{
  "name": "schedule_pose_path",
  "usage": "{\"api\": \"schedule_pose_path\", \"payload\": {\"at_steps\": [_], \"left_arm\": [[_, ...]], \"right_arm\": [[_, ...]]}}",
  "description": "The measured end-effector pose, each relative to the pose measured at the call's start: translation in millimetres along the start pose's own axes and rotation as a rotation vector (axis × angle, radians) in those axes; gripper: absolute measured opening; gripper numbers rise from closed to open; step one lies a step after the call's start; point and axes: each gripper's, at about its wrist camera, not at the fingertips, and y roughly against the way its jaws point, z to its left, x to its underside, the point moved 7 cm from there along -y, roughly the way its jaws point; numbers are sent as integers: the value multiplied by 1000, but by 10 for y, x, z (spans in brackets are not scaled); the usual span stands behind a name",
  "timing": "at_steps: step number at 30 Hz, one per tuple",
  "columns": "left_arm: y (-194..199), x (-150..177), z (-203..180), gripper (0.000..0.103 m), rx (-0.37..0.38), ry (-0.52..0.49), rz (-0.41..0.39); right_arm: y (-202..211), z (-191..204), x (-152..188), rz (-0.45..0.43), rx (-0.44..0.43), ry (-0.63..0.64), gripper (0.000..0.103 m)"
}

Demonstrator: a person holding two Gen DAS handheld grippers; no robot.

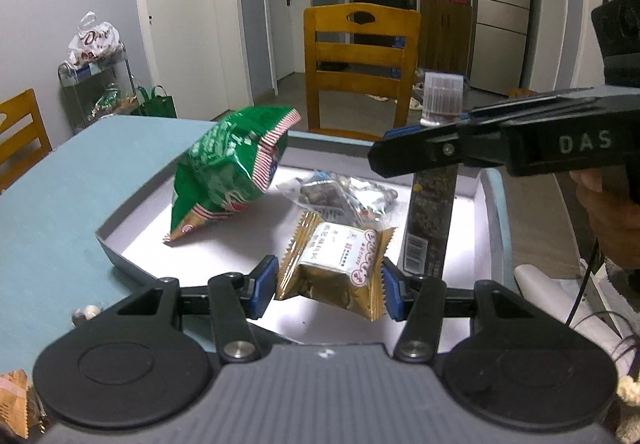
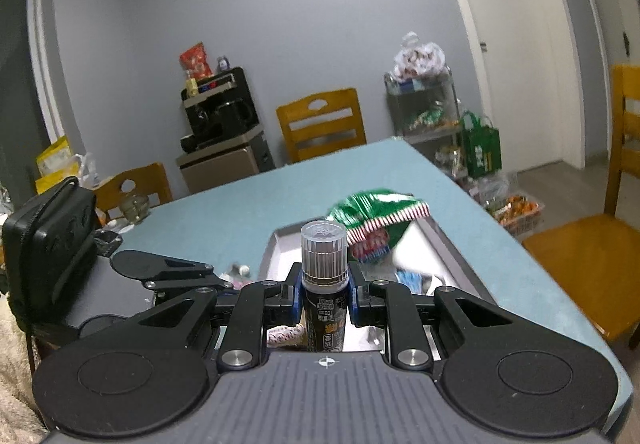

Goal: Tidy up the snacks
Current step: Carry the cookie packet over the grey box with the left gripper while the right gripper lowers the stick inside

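**Both grippers hold snacks over the tray**

The left gripper [image 1: 329, 286] clamps a gold-wrapped snack packet [image 1: 335, 266] between its blue pads, above the near edge of a grey tray [image 1: 120, 217]. Ahead of it in the tray lie a green chip bag [image 1: 228, 171] and a clear packet of dark snacks [image 1: 340, 197]. The right gripper [image 2: 324, 298] pinches a dark upright bottle [image 2: 323, 308] just below its clear ribbed cap [image 2: 323, 248].

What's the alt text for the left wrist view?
The left gripper clamps a gold-wrapped snack over a shallow grey tray on a blue table. In the tray lie a green bag and a clear packet. From the right, the right gripper holds an upright dark bottle.
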Motion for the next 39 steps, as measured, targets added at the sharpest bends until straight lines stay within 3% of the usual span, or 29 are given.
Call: {"api": "schedule_pose_path", "payload": {"at_steps": [8, 16, 23, 39], "left_arm": [[-18, 79, -12, 52, -2, -3, 21], [-41, 101, -28, 52, -3, -5, 27], [-82, 115, -44, 52, -5, -11, 40], [-94, 151, -57, 54, -20, -20, 46]], "right_arm": [[-6, -331, 63, 19, -31, -133, 23], [-57, -668, 115, 54, -10, -268, 25], [-162, -654, 215, 100, 79, -218, 30], [-314, -499, 278, 145, 7, -225, 31]]}}
